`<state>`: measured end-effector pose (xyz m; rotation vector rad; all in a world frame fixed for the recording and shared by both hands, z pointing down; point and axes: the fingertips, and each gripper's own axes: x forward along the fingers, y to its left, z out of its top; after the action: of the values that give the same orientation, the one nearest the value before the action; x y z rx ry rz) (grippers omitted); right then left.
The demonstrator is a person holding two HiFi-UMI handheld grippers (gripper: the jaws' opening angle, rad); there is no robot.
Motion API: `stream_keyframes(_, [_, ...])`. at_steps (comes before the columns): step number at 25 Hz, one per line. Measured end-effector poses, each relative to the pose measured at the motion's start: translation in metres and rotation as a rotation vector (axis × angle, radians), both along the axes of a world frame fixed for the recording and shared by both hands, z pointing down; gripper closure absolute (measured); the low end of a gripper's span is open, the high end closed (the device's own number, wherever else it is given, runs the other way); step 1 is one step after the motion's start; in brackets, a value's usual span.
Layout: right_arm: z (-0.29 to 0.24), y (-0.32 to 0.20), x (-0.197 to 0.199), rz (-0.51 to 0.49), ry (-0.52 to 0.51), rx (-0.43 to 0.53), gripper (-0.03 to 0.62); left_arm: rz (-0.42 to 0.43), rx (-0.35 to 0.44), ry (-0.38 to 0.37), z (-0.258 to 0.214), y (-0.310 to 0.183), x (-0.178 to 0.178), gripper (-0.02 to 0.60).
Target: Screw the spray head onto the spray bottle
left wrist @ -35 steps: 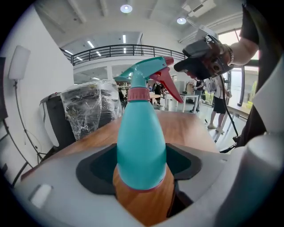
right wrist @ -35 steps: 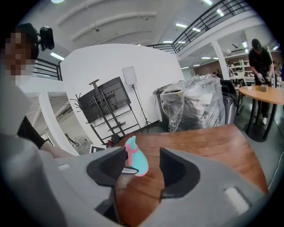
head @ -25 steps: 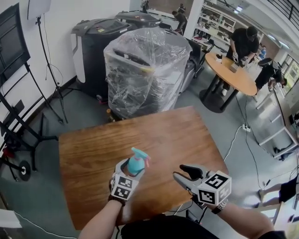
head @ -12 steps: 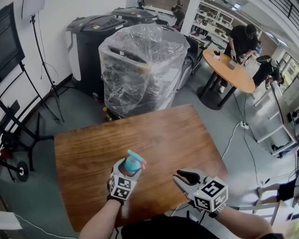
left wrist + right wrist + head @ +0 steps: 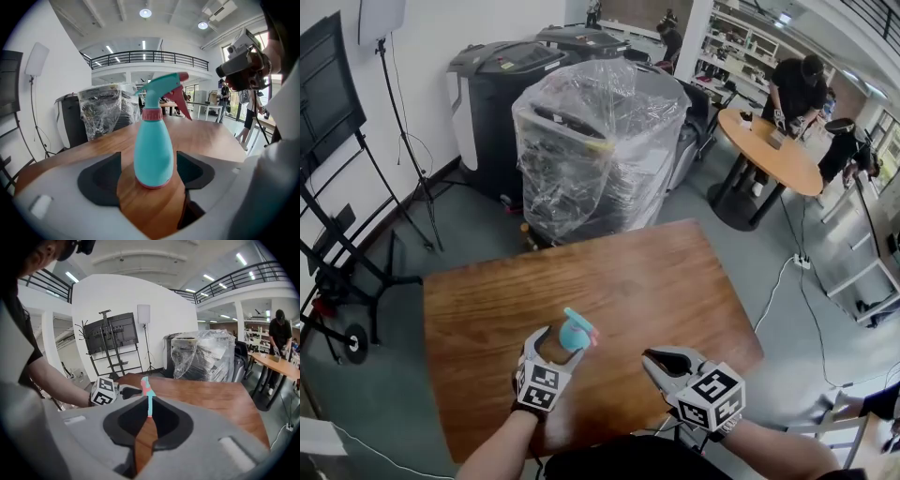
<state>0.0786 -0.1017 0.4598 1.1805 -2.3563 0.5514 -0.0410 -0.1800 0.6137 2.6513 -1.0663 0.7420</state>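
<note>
in the head view the lower body of the spray bottle [image 5: 572, 335] is hidden behind the left claw [image 5: 551, 349], and only its teal top is seen there. in the right gripper view it is reduced to a thin teal and pink strip above the slit of the jaws. the spray head [image 5: 158, 90] is seen seated on the pink collar, its red trigger turned to the right in the left gripper view; how tightly it is screwed cannot be told. the right side of that view is filled by a pale sleeve [image 5: 281, 154] at close range. the bottle is stood upright on the wooden bench [image 5: 675, 272], near the person's edge, between the left jaws. these jaws are spread and have just been opening, with a little bare wood showing on either side of the bottle. the right claw [image 5: 654, 360] is held just to the right of the bottle, apart from it. its jaws have just been closing and are pressed almost together with nothing between them. both forearms are brought in from the bottom edge, and both claws are pointed away from the person and tilted down. beyond the bench a plastic-wrapped machine [image 5: 600, 150], a dark cabinet [image 5: 502, 94], a light stand [image 5: 398, 131] and a round table [image 5: 773, 155] with people at it are seen.
</note>
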Motion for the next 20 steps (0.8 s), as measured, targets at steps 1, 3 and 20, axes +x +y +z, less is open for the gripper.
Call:
stream_keyframes(1, [0.001, 0.0, -0.004, -0.007, -0.002, 0.004, 0.586, -0.012, 0.014, 0.007, -0.009, 0.003, -0.006, 0.199])
stream_keyframes(3, [0.004, -0.001, -0.012, -0.027, -0.009, 0.011, 0.602, -0.033, 0.046, 0.023, -0.031, 0.009, -0.014, 0.263])
stream_keyframes(20, [-0.004, -0.008, -0.078, -0.161, -0.113, 0.117, 0.602, -0.107, 0.043, 0.217, -0.156, 0.074, 0.001, 0.572])
